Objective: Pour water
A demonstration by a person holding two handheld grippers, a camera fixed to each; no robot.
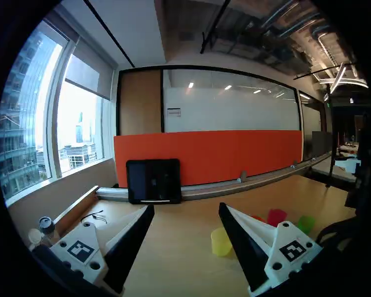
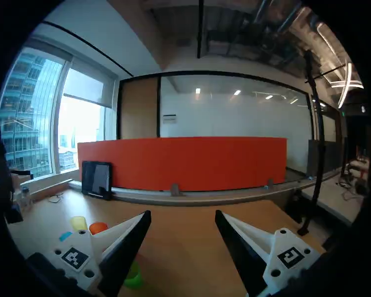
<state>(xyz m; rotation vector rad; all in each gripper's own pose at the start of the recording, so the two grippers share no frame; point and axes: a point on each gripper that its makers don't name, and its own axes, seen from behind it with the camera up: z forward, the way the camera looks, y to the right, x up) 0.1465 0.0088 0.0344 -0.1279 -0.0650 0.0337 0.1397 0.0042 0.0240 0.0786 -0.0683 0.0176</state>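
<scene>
The left tool (image 1: 185,205) hangs over the desk (image 1: 180,257), fingers wide apart and empty. Four cups stand upright, mouths up, ahead to its right. The yellow cup (image 1: 220,241) is nearest, with the red cup (image 1: 276,217) and green cup (image 1: 305,223) behind it. What seems an orange cup (image 1: 257,218) is mostly hidden by a finger. Two small bottles (image 1: 46,226), caps up, stand at the desk's window edge. The right tool (image 2: 183,213) is likewise spread and empty. One tablet (image 1: 153,180) leans on the divider (image 1: 210,156).
</scene>
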